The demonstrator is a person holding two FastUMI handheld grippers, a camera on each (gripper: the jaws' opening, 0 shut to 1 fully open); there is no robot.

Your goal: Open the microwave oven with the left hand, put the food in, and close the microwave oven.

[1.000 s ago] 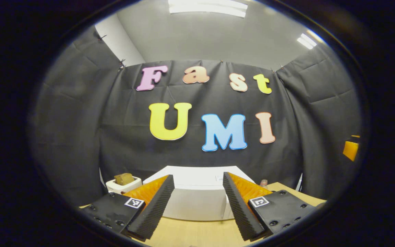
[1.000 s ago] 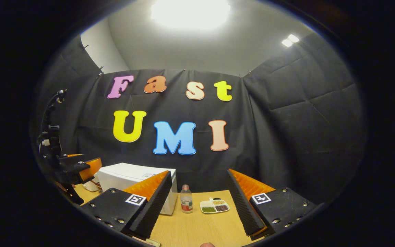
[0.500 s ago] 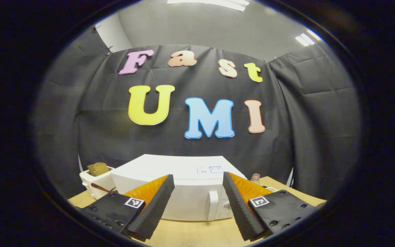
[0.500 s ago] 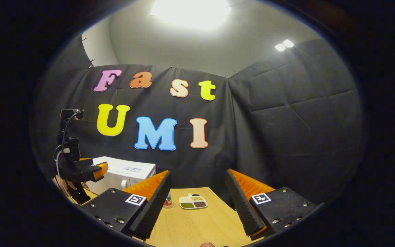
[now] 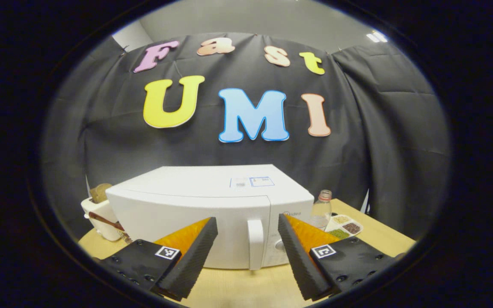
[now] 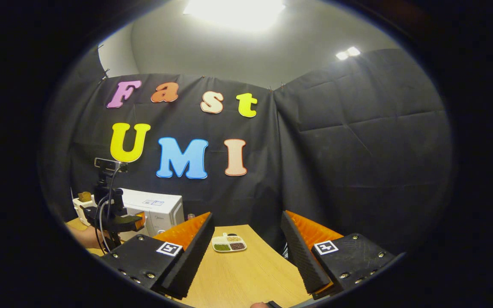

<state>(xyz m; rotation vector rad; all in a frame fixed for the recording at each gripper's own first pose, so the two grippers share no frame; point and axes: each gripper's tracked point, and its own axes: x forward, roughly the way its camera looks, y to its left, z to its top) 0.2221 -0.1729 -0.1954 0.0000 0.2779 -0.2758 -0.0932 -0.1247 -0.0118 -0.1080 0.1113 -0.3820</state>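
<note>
A: Where do the left tongs (image 5: 246,248) stand?

B: In the left gripper view they are spread apart, holding nothing, with the door handle (image 5: 255,244) of the microwave oven (image 5: 195,205) framed in the gap between the 2 fingers. I'd judge that lineup deliberate: the handle is a slim upright bar at the door's right edge, so the fingers need to straddle it before pinching.

A: Is the door open?

B: No, it sits flush and shut. The tongs look near the handle but not touching it.

A: And the food?

B: A divided dish (image 6: 229,244) with 4 portions of grains or beans rests on the wooden surface (image 6: 246,273), to the right of the oven, just beside a clear bottle (image 5: 321,209). The right tongs (image 6: 246,252) are also apart and empty, pointed toward that dish, probably waiting so the dish can go in once the door swings.

A: Anything in the way?

B: A toaster (image 5: 101,211) with a slice in it stands on the oven's other side, on the hinge side as far as I can judge.
</note>
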